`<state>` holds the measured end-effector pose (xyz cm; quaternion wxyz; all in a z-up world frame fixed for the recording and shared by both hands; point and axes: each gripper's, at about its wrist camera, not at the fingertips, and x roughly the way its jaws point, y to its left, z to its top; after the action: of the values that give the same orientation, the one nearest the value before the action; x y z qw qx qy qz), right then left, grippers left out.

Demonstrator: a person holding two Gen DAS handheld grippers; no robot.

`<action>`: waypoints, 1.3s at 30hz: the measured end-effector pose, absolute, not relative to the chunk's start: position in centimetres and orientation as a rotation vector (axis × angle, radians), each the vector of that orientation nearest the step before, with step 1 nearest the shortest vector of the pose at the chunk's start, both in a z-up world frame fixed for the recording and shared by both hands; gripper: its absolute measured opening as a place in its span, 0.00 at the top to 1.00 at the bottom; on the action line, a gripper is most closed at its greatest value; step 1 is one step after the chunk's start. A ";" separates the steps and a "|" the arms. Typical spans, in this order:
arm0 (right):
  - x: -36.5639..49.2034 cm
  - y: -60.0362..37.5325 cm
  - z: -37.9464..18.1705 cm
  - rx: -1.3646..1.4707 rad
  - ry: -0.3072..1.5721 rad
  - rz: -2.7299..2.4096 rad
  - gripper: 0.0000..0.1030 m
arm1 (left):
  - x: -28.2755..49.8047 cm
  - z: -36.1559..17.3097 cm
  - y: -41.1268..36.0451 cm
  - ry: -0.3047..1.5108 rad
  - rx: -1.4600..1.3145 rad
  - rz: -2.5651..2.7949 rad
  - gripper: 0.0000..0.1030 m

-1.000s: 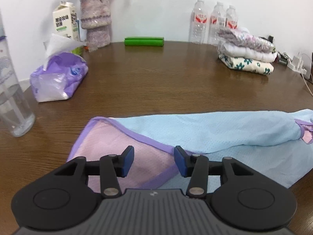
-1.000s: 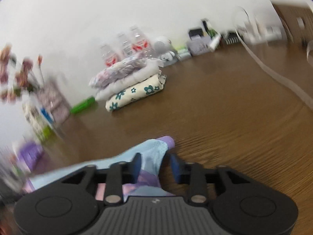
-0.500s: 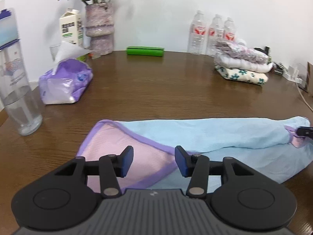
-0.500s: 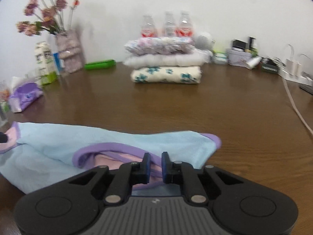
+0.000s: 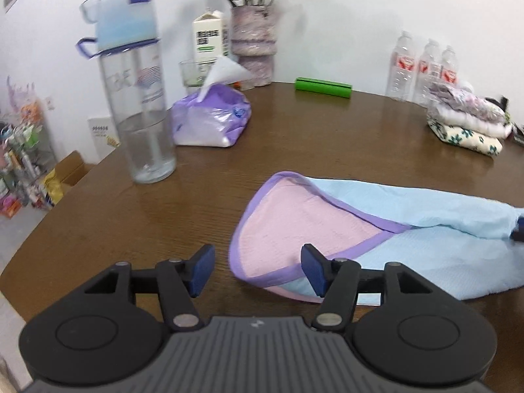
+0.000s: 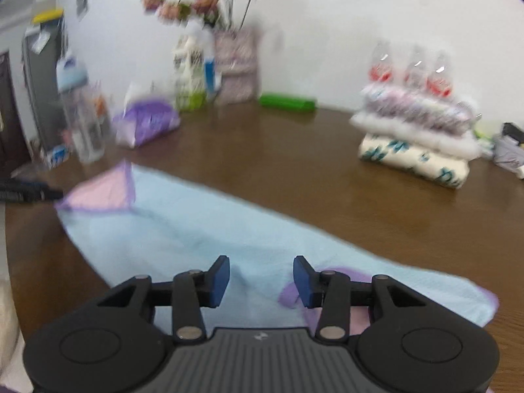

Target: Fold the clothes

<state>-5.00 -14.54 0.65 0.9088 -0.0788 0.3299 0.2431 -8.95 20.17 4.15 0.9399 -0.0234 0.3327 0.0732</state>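
Observation:
A light blue garment [image 5: 425, 226] with purple trim and a pink lining [image 5: 294, 226] lies folded in a long strip on the brown table [image 5: 311, 137]. My left gripper [image 5: 257, 270] is open just above the table at the garment's left end; its right finger is over the pink part, its left finger over bare wood. My right gripper [image 6: 260, 278] is open above the blue garment [image 6: 196, 226] near its right end, holding nothing. In the right wrist view, the left gripper's tip shows dark at the far left edge beside the pink corner [image 6: 98, 193].
A stack of folded clothes [image 5: 468, 124] sits at the back right, with three water bottles [image 5: 425, 68] behind. A tall clear bottle [image 5: 137, 98], a purple tissue pack [image 5: 213, 121], a milk carton [image 5: 209, 39], a vase [image 5: 252, 52] and a green box [image 5: 322, 87] line the back left.
My right gripper opened and let go of the garment's end, which now lies flat. My left gripper opened wider and swung left, off the pink part toward the table edge.

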 end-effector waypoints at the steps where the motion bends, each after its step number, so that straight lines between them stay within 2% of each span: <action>1: -5.3 -14.0 0.3 -0.198 0.680 0.494 0.59 | -8.8 4.2 20.2 0.678 -0.055 0.147 0.42; 6: -6.3 -12.3 -0.1 -0.254 0.674 0.439 0.60 | -7.4 4.5 18.4 0.660 -0.039 0.083 0.41; 7: -6.3 -12.1 -0.1 -0.256 0.678 0.433 0.73 | -7.0 4.4 18.0 0.655 -0.040 0.069 0.41; 13: -5.9 -12.2 0.2 -0.253 0.698 0.369 0.88 | -6.9 3.8 16.5 0.660 -0.048 0.031 0.41; 19: -5.2 -13.9 0.2 -0.218 0.692 0.257 0.90 | -7.7 3.5 15.8 0.663 -0.044 0.021 0.40; 30: -6.9 -17.2 1.0 -0.161 0.668 0.134 0.86 | -7.7 2.9 13.2 0.692 0.001 -0.047 0.38; 32: -7.8 -17.3 1.6 -0.151 0.644 0.162 0.81 | -7.5 2.8 12.8 0.698 0.002 -0.040 0.38; 34: -8.4 -17.5 2.2 -0.146 0.625 0.187 0.69 | -7.5 2.6 12.6 0.705 0.001 -0.026 0.38; 39: -8.6 -17.9 2.7 -0.108 0.599 0.220 0.66 | -7.3 3.3 13.0 0.726 0.014 0.038 0.38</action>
<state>-8.60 -17.92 2.75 0.9480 -0.0530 0.2945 0.1081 -7.28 13.03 3.34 0.9346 0.0069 0.3551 0.0185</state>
